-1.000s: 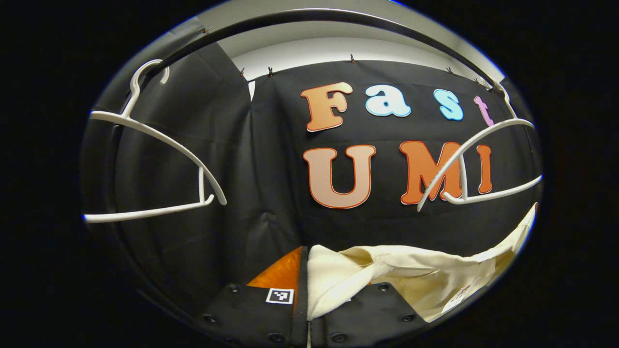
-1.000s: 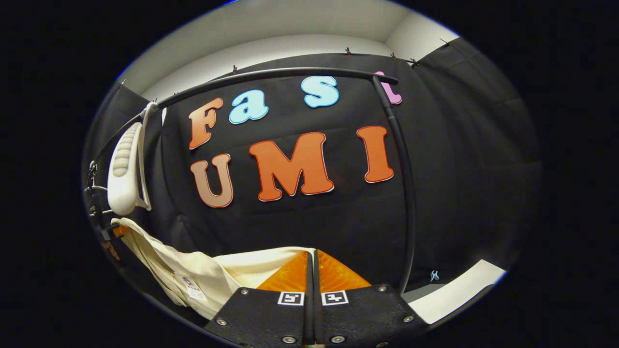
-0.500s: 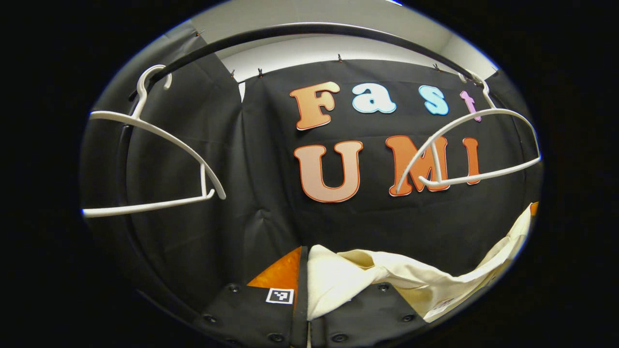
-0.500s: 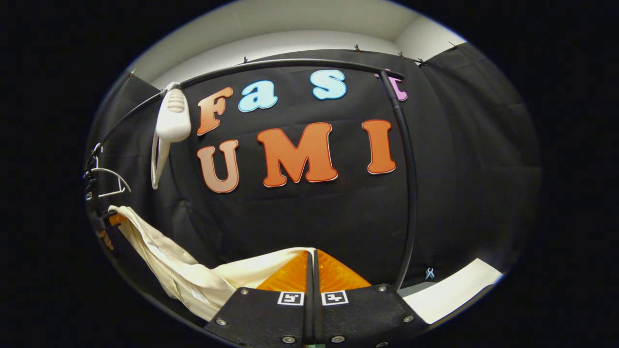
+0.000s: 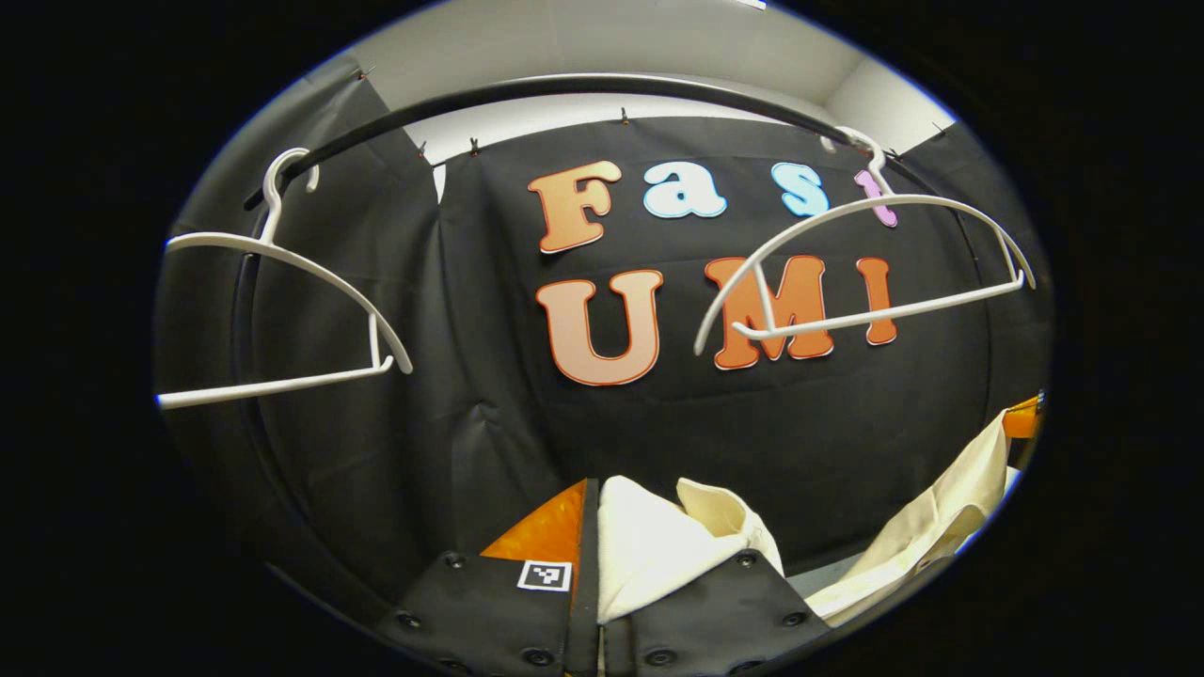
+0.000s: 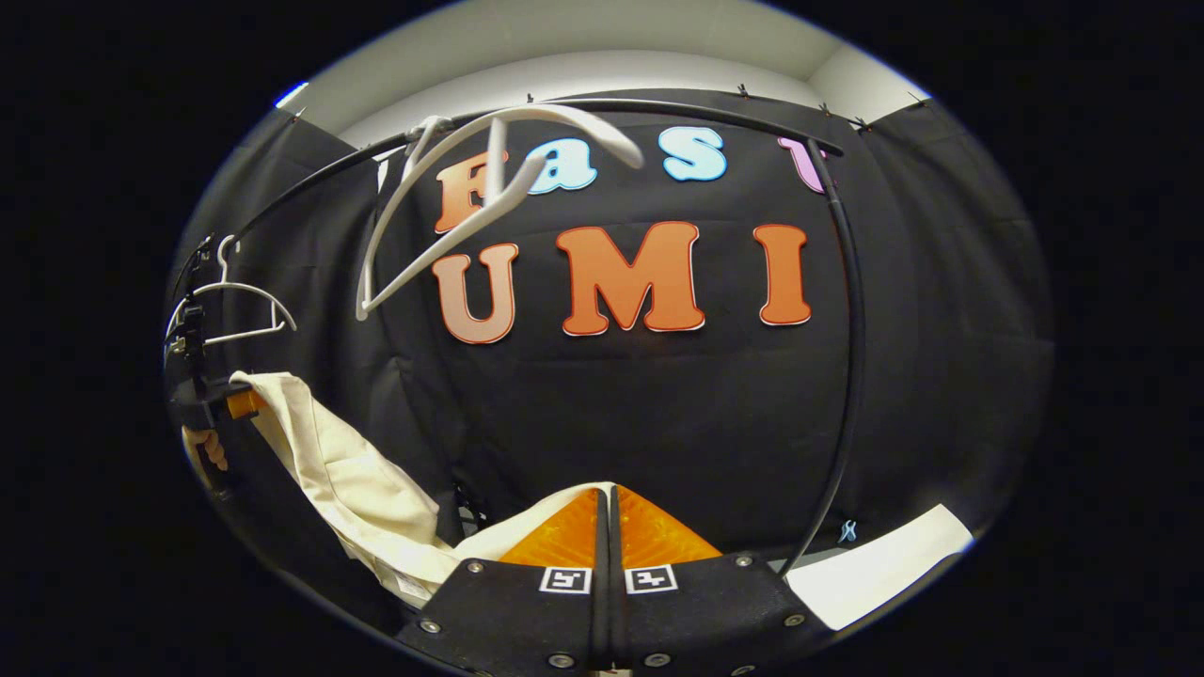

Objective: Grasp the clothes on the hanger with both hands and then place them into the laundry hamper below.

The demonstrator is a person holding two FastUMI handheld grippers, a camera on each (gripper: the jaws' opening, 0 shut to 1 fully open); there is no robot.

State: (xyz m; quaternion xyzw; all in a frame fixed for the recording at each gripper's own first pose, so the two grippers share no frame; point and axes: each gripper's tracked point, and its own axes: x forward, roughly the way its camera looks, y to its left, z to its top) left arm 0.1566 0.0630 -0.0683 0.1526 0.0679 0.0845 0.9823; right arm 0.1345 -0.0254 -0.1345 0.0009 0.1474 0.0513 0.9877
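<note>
Your left tool [image 5: 594, 527] had its two fingers pressed together on a fold of the cream garment [image 5: 658, 545], which bunched up just over the fingertips. From there the cloth sagged out of sight and rose again at the right edge of the left gripper view, up to your right tool [image 5: 1021, 418]. In the right gripper view, your right tool [image 6: 607, 527] was likewise closed, its fingers meeting with the garment's [image 6: 357, 480] edge caught between them. The cloth ran off to the left toward your other tool [image 6: 221, 404]. A small sewn label on the garment [image 6: 410, 585] was too small to read. Two white hangers [image 5: 282, 310] [image 5: 865, 263] hung bare on the black rail [image 5: 564, 89] above.
</note>
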